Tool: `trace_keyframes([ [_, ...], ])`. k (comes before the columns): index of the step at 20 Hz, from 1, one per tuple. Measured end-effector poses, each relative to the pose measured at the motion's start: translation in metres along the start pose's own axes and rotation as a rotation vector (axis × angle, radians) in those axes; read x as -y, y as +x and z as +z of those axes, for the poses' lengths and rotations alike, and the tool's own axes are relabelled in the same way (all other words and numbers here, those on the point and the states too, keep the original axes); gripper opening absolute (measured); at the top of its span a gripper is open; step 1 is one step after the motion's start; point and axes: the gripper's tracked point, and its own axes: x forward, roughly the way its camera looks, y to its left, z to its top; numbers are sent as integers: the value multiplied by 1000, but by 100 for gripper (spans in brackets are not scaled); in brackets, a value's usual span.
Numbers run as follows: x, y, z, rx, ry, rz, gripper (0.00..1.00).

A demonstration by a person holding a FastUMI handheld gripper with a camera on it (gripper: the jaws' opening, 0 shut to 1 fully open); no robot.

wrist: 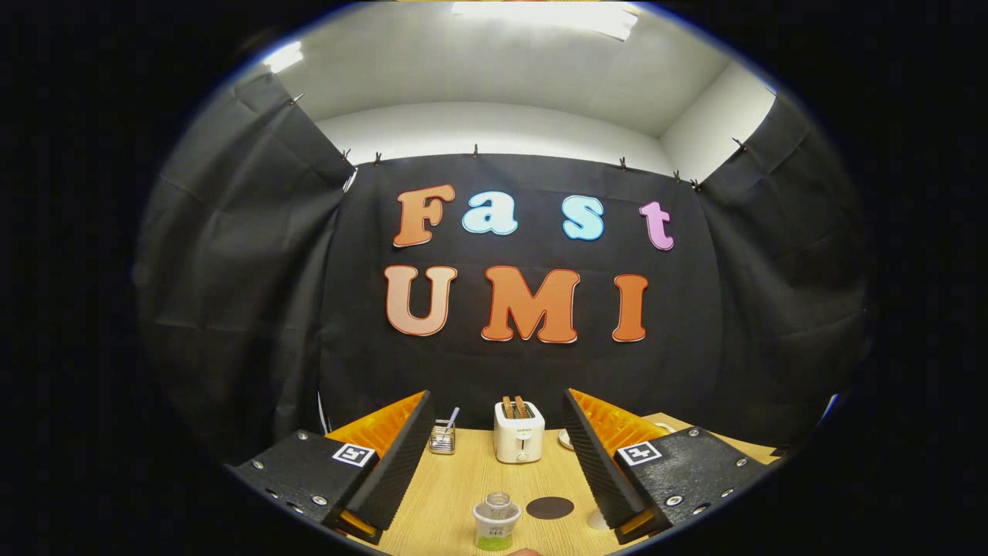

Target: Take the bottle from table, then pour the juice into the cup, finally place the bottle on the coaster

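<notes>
Below, tongs [498,452] parted, bottle [496,522] label perhaps unreadable

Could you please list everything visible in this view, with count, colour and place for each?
bottle: one, clear with green juice at its bottom and no cap seen, on the table between the fingers, nearest the camera.
coaster: one, dark round disc, flat on the table just beside the bottle.
toaster: one, white, two slices of toast in its slots, at the far end of the table beyond the fingers.
glass holder: one, clear, a utensil standing in it, beside the toaster.
white dish: one, partly hidden behind a finger, on the toaster's other side; cannot tell what it is.
table: one, light wood.
hand-held gripper: one, fingers open and spread wide, holding nothing.
</notes>
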Motion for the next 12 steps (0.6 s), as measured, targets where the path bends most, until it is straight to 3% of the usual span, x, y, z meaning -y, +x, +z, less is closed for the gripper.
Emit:
trace_keyframes([
  [12, 10, 0, -110, -97, 31, -63, 98],
])
